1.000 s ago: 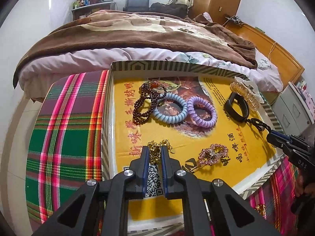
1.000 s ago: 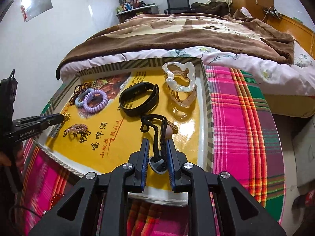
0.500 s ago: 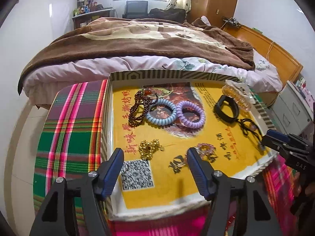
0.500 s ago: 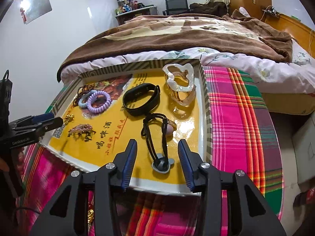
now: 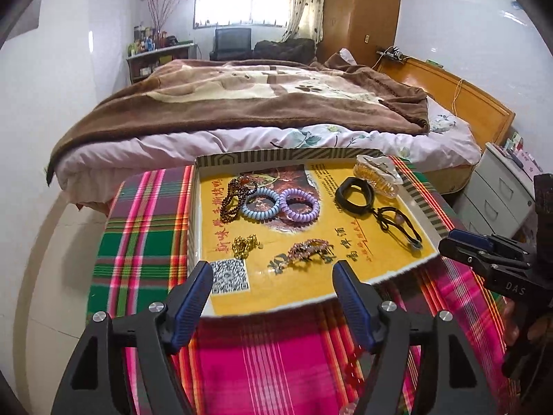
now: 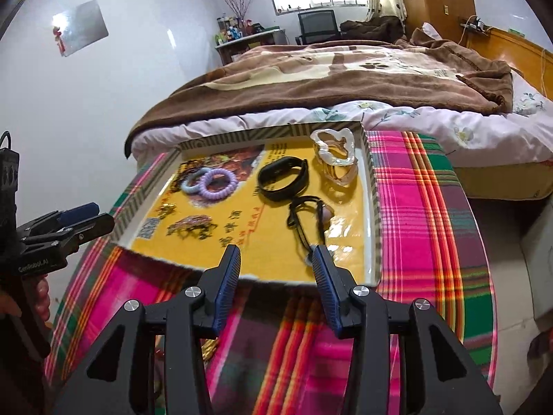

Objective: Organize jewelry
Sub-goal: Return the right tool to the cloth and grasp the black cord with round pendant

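Change: over the last second I let go with both tongs and drew them back off the shallow cardboard tray with the yellow printed liner [image 5: 198, 186]; the jaws of both had just been opening, the left ones a shade further within the last half second.
Meaning: I judged two placements done, with the gold chain [image 5: 244, 245] and the black cord necklace with a pale bead [image 5: 397, 219] both lying free in the tray.
Left tongs [image 5: 273, 295]: released, jaws spread wide, nothing between the blue pads, touching nothing, hovering over the tray's near edge and the pink-and-green plaid cloth [image 5: 138, 242] on the worktop.
Right tongs [image 6: 276, 269]: released, jaws about half apart, empty; the cord's lower end showed just past the right pad, clear of it as far as I could tell.
Gold chain: near the tray's front-left corner, just beyond the printed code square.
Cord necklace: along the tray's right side, running toward the front edge.
Rest of the tray: dark beaded bracelet [image 5: 233, 199], blue coil hair tie [image 5: 260, 204] and purple coil hair tie [image 5: 299, 204] side by side near the back; black wristband [image 5: 355, 195] and clear plastic hair claw [image 5: 376, 173] at the back right; pink sparkly piece [image 5: 308, 248] near the front middle.
Still out: something small and gold [image 6: 211, 346] on the cloth below the right tongs, perhaps next.
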